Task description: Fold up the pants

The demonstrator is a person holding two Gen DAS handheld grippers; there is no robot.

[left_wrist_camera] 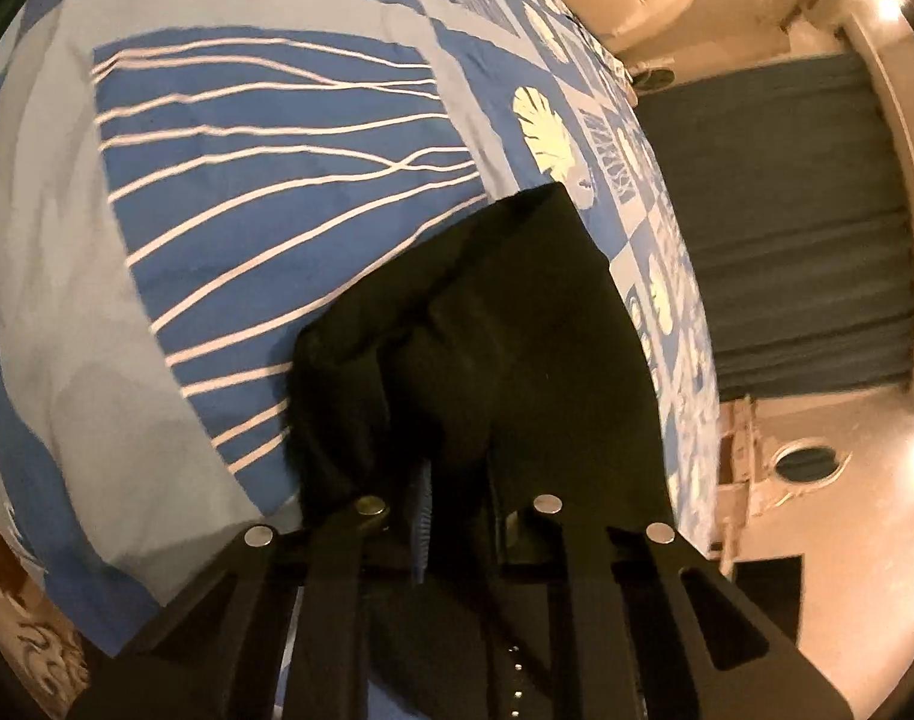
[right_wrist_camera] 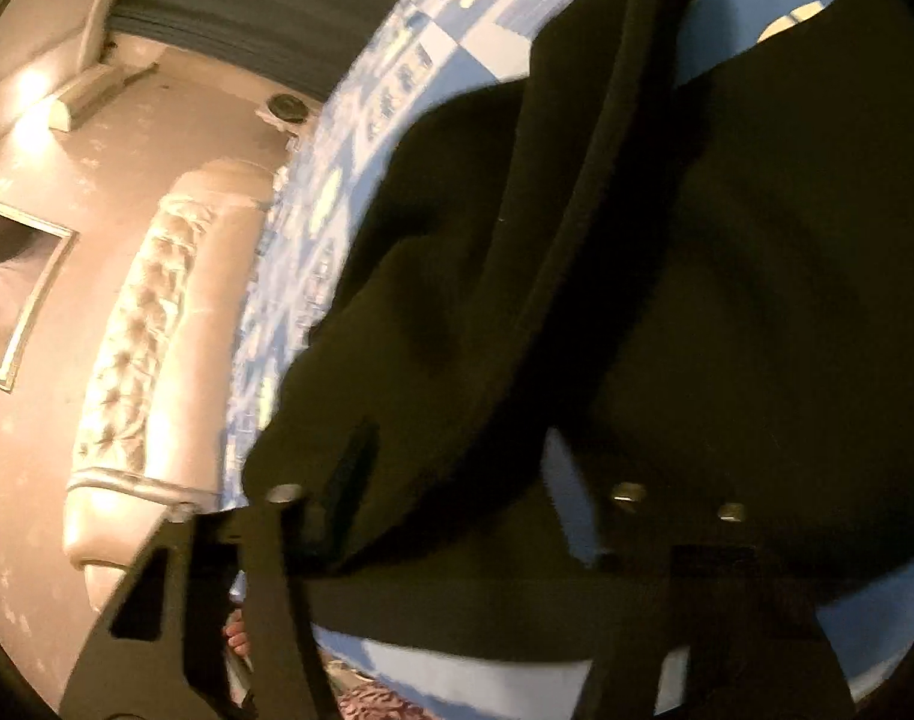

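Two tools, both mine, both buried in black cloth. Left tool (left_wrist_camera: 457,510): fingers drawn near together, pants (left_wrist_camera: 487,330) bunched between and over tips, seems clamped on fabric. Right tool (right_wrist_camera: 457,498): cloth drapes across fingers, tips hidden, cannot tell whether it grips. Pants ahead of both tools, lifted off bed (left_wrist_camera: 228,192), far end trailing on blue striped cover. Risks: thick bunch slips from left pinch; unseen right hold drops a layer; fold lands crooked; hem slides toward bed edge.
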